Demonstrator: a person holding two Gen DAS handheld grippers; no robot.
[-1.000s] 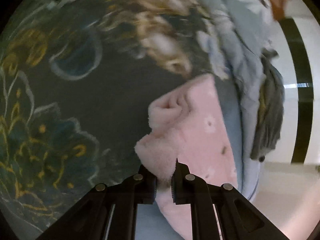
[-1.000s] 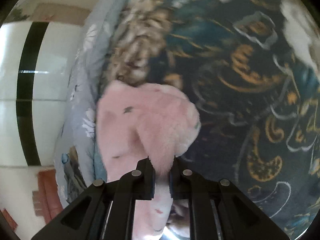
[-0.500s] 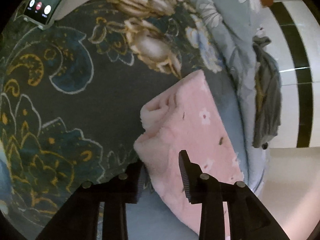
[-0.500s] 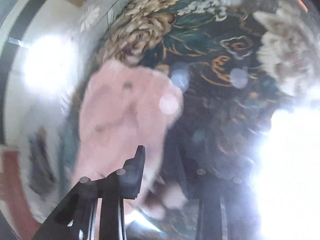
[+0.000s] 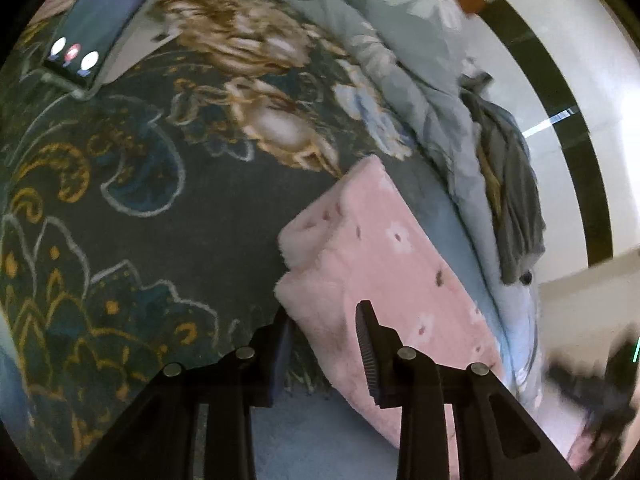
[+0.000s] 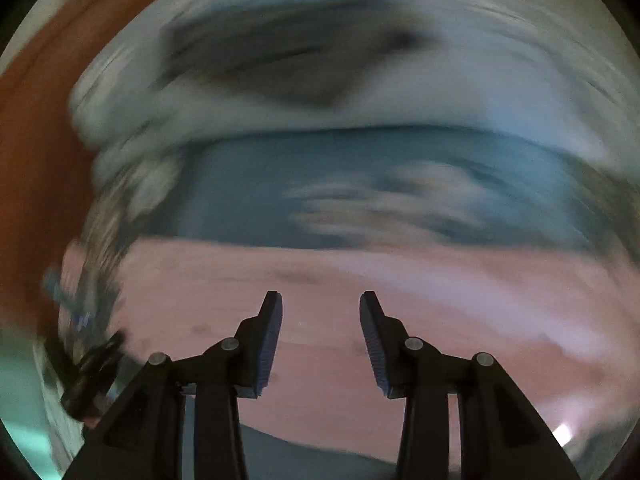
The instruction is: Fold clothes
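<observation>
My left gripper (image 5: 322, 322) and right gripper (image 6: 320, 312), jaws just parted, hold nothing; the folded pink garment (image 5: 384, 264) lies on the dark floral bedspread (image 5: 132, 184). A careless sweep could snag its fleece and undo the fold.

Both the left gripper (image 5: 322, 312) and right gripper (image 6: 320, 300) open, releasing the pink garment (image 5: 384, 264)

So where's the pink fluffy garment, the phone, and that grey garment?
pink fluffy garment (image 5: 384, 256): left wrist view, its flat folded top.
phone (image 5: 92, 28): left wrist view, middle of its screen.
grey garment (image 5: 516, 200): left wrist view, its crumpled middle.
</observation>
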